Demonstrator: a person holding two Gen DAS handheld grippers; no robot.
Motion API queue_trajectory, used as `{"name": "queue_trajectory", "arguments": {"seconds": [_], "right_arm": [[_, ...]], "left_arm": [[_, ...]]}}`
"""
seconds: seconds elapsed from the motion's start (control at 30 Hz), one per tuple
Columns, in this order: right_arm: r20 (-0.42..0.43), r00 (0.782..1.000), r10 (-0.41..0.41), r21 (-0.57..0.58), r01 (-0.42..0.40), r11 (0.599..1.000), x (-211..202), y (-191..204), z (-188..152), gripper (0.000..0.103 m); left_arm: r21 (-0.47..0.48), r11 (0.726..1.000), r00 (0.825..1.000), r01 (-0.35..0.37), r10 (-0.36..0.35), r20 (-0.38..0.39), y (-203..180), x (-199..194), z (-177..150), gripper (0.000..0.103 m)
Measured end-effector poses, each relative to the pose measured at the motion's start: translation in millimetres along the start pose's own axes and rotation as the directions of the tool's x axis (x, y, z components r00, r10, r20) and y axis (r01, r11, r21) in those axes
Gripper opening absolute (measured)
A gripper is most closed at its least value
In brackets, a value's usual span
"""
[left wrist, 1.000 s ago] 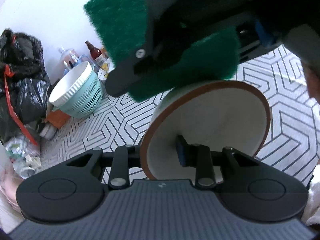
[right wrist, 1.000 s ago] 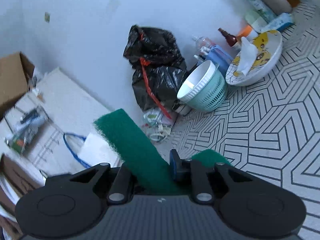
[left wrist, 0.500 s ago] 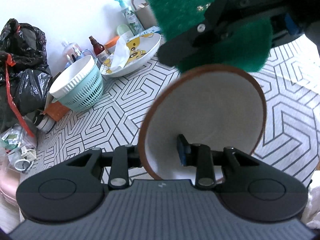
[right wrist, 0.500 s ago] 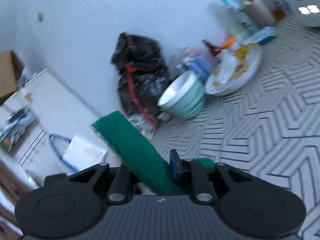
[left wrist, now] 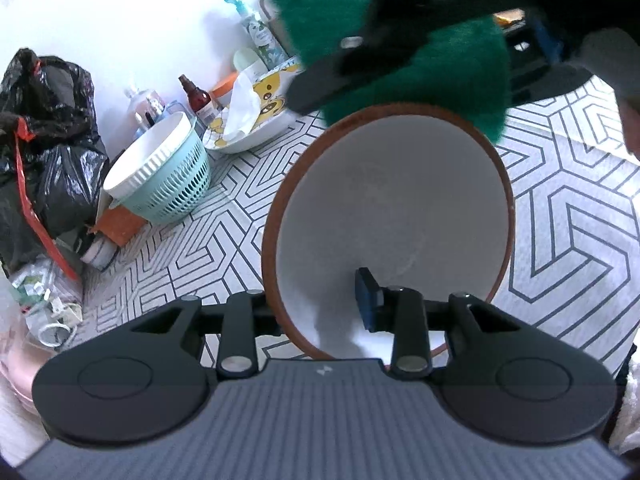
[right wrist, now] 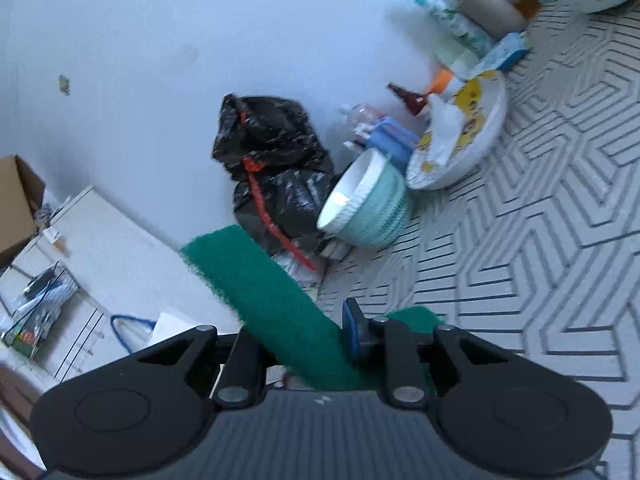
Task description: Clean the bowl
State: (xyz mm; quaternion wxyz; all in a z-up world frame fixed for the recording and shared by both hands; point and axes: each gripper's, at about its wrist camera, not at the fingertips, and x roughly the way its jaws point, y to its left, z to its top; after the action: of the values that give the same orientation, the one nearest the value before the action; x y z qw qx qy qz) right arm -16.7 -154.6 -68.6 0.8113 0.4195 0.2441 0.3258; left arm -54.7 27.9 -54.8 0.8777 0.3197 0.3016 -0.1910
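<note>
In the left wrist view, a white bowl point(left wrist: 392, 200) with a brown rim stands tilted on edge, its inside facing the camera. My left gripper point(left wrist: 316, 312) is shut on its near rim, with one finger outside the wall and the blue pad point(left wrist: 366, 300) inside. A green scouring pad point(left wrist: 440, 60) hangs at the bowl's far rim, pinched in my right gripper point(left wrist: 340, 76), which comes in from the upper right. In the right wrist view the same pad point(right wrist: 264, 300) sticks out up and left from between the shut fingers of the right gripper point(right wrist: 304, 340).
A teal colander point(left wrist: 160, 176) with a white bowl in it lies at the left. Beside it are a cartoon-printed plate point(left wrist: 256, 120) holding tissue, bottles along the wall and black rubbish bags point(left wrist: 40, 140). A geometric-patterned surface point(left wrist: 560, 220) lies under everything. A cardboard box point(right wrist: 16, 200) stands at the far left.
The right gripper carried the green pad from the upper left of the bowl across to the right, and it now sits at the far rim. The bowl stayed clamped in the left gripper.
</note>
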Motion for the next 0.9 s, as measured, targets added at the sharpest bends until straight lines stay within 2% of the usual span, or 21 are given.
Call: {"name": "queue_trajectory", "arguments": {"seconds": [0.37, 0.47, 0.63, 0.77, 0.9], "right_arm": [[-0.072, 0.997, 0.029, -0.089, -0.036, 0.995, 12, 26, -2, 0.02], [-0.06, 0.998, -0.001, -0.105, -0.005, 0.994, 3, 22, -3, 0.02], [-0.037, 0.999, 0.002, -0.032, -0.003, 0.999, -9, 5, 1, 0.02], [-0.018, 1.0, -0.013, 0.0, 0.013, 1.0, -15, -4, 3, 0.02], [-0.023, 1.0, -0.022, 0.045, 0.023, 0.999, -17, -16, 3, 0.022]], "left_arm": [[-0.038, 0.999, 1.0, 0.022, -0.023, -0.007, 5, 1, 4, 0.033], [-0.052, 0.998, 0.999, 0.033, -0.034, -0.008, 7, 1, 4, 0.033], [-0.067, 0.997, 0.999, 0.042, -0.042, -0.005, 9, 1, 1, 0.033], [-0.018, 1.0, 1.0, 0.024, -0.024, -0.01, 2, 0, -2, 0.035], [-0.015, 1.0, 1.0, 0.017, -0.017, -0.022, 4, -1, -5, 0.037]]}}
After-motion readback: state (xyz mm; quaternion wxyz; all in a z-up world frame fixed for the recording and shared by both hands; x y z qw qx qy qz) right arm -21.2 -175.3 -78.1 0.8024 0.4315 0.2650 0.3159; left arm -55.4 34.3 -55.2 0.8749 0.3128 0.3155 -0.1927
